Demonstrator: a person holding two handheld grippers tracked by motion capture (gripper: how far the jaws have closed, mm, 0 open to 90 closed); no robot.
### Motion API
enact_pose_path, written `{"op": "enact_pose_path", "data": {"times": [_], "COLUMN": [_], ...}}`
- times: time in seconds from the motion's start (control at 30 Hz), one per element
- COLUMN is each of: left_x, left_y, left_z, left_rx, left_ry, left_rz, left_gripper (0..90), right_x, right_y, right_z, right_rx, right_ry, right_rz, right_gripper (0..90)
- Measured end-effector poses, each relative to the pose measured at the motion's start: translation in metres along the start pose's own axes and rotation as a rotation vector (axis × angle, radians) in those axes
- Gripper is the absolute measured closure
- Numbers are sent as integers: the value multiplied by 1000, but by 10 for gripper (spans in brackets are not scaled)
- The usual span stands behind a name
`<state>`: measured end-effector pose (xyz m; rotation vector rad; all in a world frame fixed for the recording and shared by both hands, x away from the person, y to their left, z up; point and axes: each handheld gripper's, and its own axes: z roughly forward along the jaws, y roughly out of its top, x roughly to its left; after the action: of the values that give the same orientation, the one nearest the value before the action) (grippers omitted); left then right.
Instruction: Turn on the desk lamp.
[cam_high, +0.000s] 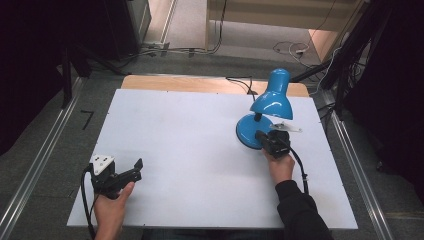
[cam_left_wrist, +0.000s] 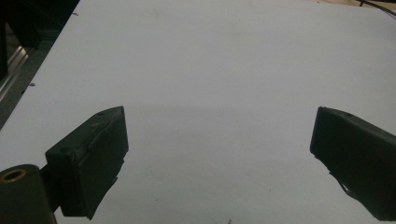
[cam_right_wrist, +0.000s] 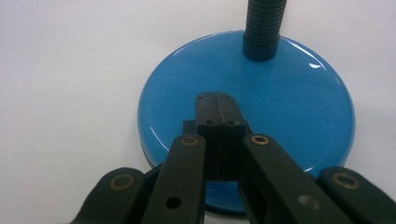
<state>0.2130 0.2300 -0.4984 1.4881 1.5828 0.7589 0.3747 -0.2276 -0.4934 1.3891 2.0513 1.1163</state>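
Lamp (cam_high: 265, 112): a blue desk lamp is seen standing upright on the white table (cam_high: 190, 150), toward the far right part of the tabletop.
Lamp base (cam_right_wrist: 280, 107): a round, glossy blue disc is seen lying flat on the table; light is reflected along its far rim.
Lamp neck (cam_right_wrist: 263, 25): a black ribbed flexible tube rises from the far side of the base and is probably meant to be bent.
Lamp shade (cam_high: 272, 97): a blue bell-shaped shade is carried above the base, its mouth turned down and toward the near side.
Lamp cord (cam_high: 242, 82): a dark cable is seen running from behind the lamp toward the far table edge.
Right gripper (cam_right_wrist: 215, 100): its jaws are pressed together with nothing between them, and the joined tips are laid on top of the base, on the near side from the neck. It is judged that the base is being pressed down or pushed, perhaps at a switch, though no button can be made out.
Left gripper (cam_high: 131, 170): it is held well apart from the lamp, near the front left of the table. Its jaws are spread wide over bare tabletop and nothing is held. It is judged to be kept out of the way.
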Motion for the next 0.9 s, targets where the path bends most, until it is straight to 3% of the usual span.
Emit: {"op": "enact_pose_path", "data": {"times": [0.9], "left_x": [1], "left_y": [0], "left_z": [-1], "left_rx": [4], "left_ry": [0], "left_rz": [-4], "left_gripper": [52], "right_x": [2], "right_y": [-3], "right_z": [1], "right_rx": [-7], "right_ry": [-12], "right_rz": [-1], "right_gripper": [876]}}
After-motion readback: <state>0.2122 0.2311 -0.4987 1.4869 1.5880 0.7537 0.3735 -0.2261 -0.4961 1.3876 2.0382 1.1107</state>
